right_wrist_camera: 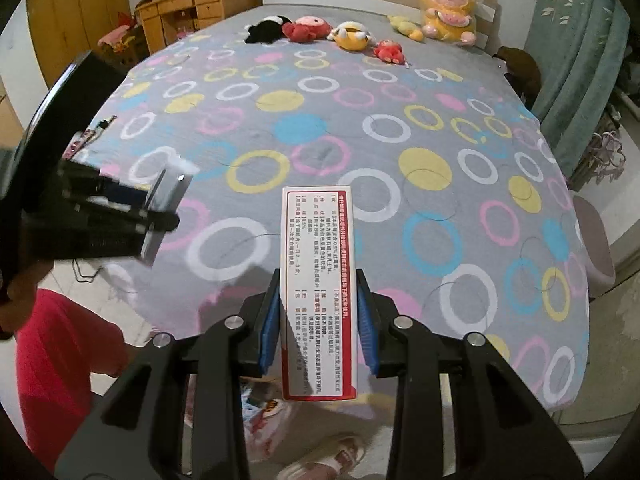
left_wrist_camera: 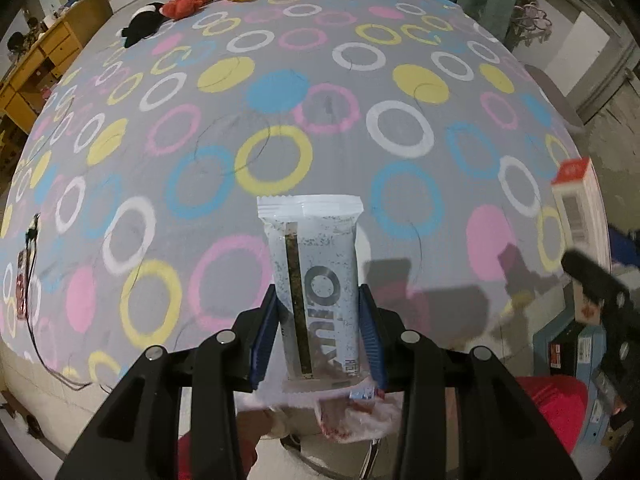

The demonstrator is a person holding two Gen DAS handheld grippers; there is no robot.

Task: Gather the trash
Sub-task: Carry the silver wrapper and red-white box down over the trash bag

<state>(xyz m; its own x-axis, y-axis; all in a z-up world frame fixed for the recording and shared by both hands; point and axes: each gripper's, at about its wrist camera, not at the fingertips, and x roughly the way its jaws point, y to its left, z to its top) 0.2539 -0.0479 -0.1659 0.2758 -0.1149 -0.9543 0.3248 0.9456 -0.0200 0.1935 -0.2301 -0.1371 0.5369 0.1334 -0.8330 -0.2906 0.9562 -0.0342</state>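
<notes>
above the bed, both grippers already carry trash

over the near edge of the bed [left_wrist_camera: 320,128], the left gripper [left_wrist_camera: 320,332] is clamped on a sealed snack wrapper [left_wrist_camera: 314,280], its blue pads pressing the lower half from both sides. the wrapper looks light, thin and slick, and likely crushes or slides if squeezed near the crimped ends, so the mid-body hold seems the safer one. beside it, also over the near edge of the bed, the right gripper [right_wrist_camera: 318,320] is closed on a small white-and-red carton [right_wrist_camera: 318,280], held by its long sides with the top end sticking well out. the carton looks stiff but light, probably hollow, and a grip across the flat faces should keep it from twisting.

further out on the bed, the grey cover with coloured rings is bare in the middle. a row of plush toys [right_wrist_camera: 348,36] lies at the far end of the bed, well apart from both loads. a dark cable [left_wrist_camera: 30,236] lies at the left edge of the bed. below the near edge of the bed, something pinkish shows under the left gripper, too blurred to name. nothing on the bed stands in the way of either load.
</notes>
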